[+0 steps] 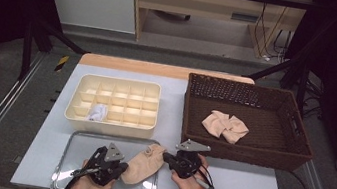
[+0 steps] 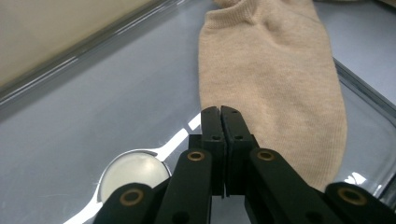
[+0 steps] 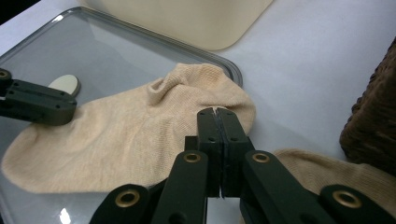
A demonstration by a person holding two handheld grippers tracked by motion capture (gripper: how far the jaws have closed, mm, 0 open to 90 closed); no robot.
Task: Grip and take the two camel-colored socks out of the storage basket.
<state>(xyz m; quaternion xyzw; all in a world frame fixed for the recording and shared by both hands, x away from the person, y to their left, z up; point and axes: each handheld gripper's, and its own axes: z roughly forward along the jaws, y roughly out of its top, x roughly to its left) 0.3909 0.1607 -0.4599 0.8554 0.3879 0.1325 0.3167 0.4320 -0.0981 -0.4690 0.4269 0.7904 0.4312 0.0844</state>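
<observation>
A beige sock lies flat on a metal tray, its cuff end hanging over the tray's right rim. My left gripper is shut, its tips pinching the sock's toe end; it also shows at the far left of the right gripper view. My right gripper is shut on the cuff end, where the fabric bunches into a small fold. The pads themselves are hidden by the jaws.
A cream divided organizer behind the tray holds a white rolled sock. A wicker basket at right holds beige socks. Another beige piece of fabric lies on the table under my right gripper.
</observation>
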